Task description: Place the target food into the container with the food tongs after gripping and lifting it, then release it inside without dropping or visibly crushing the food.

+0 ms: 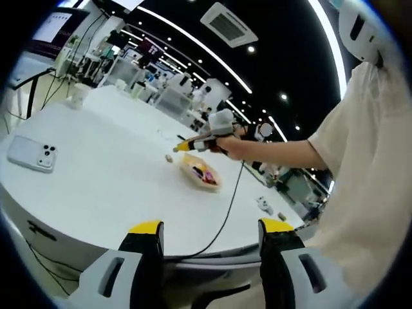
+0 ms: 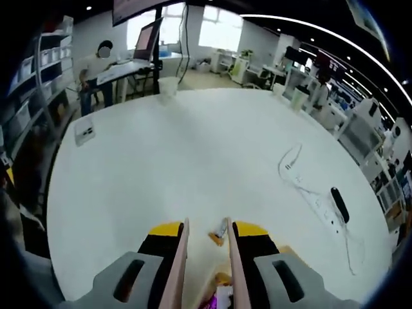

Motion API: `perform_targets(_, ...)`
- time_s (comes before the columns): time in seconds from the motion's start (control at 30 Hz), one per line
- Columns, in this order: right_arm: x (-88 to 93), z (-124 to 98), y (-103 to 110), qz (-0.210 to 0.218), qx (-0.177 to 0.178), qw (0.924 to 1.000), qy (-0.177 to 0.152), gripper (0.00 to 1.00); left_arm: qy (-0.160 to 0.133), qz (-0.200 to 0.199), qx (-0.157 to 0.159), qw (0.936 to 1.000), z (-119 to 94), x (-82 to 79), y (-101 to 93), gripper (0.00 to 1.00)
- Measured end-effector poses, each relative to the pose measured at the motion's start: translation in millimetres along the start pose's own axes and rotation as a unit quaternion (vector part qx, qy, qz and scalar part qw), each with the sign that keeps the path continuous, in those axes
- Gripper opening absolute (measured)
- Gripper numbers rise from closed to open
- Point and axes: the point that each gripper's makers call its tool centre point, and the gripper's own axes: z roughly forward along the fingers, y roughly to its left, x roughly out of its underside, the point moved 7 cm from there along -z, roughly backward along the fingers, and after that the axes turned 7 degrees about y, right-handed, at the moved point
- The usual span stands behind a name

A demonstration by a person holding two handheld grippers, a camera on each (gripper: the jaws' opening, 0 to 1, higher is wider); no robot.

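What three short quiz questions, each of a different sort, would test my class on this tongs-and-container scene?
1. True or false: the smartphone lies flat on the white table.
2. Multiple choice: in the right gripper view, the pink food tongs sit
A. between the right hand-held gripper's jaws
B. beside the paper cup
C. on the cable
3. Fill in: in the left gripper view, the container of food rests on the table just below the person's ____.

Key: 1 true; 2 A; 3 hand.
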Motion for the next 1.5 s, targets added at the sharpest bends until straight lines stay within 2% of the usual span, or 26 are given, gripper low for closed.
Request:
perform_targets(0.1,0.4,2.0,-3.9,-0.006,0.002,1.0000,0.004,0.30,-0.006,-0.008,0.005,0.9999,-0.7,2.0,0.9,0.59)
perform_targets(0.23,4.0,6.5,-10.4,-0.015,0.002,0.9998,0.012,0.30,0.002,-0.007,0.008,0.9999,1.1,5.0,0.8,0.59)
perform_targets(0.33,7.8,12.8,-10.9,-0.035,-0.005,0.9990,0.027,0.29,0.001,-0.010,0.007,0.9999,0.9,5.2,2.3,0.59)
perform_targets(0.37,9.4,16.5,-10.2,-0.054,-0.010,0.9977,0.039,0.29,0.000,-0.011,0.005,0.9999,0.7,5.1,2.9,0.59)
perform_targets(0.43,10.1,21.2,-12.8,-0.067,-0.003,0.9969,0.040,0.29,0.000,-0.013,0.004,0.9999,0.5,5.5,3.7,0.59)
perform_targets(0.53,12.3,24.4,-14.0,-0.049,-0.006,0.9980,0.039,0.29,-0.004,-0.024,0.005,0.9997,0.1,8.1,5.9,0.59)
perform_targets(0.67,16.7,28.3,-9.5,-0.066,-0.010,0.9965,0.050,0.29,-0.001,-0.026,0.003,0.9997,0.4,9.5,6.6,0.58)
perform_targets(0.83,19.5,35.6,-21.7,-0.043,-0.013,0.9978,0.049,0.30,0.002,-0.028,0.006,0.9996,2.5,9.9,7.4,0.59)
perform_targets(0.97,20.6,38.7,-16.6,-0.030,-0.024,0.9974,0.060,0.29,0.005,-0.030,0.007,0.9995,3.9,10.4,7.7,0.59)
perform_targets(1.13,19.3,39.8,-14.0,-0.007,-0.027,0.9983,0.052,0.29,0.004,-0.032,0.009,0.9994,4.8,9.4,7.6,0.59)
perform_targets(1.3,20.5,45.3,-14.7,-0.003,-0.030,0.9980,0.056,0.29,0.009,-0.032,0.010,0.9994,5.4,9.7,8.6,0.59)
perform_targets(1.4,22.4,46.9,-17.1,-0.010,-0.016,0.9980,0.060,0.29,0.010,-0.033,0.010,0.9994,5.7,9.4,9.1,0.59)
perform_targets(1.5,24.1,46.8,-14.2,0.013,-0.022,0.9978,0.061,0.29,0.012,-0.032,0.010,0.9994,6.2,9.3,9.4,0.59)
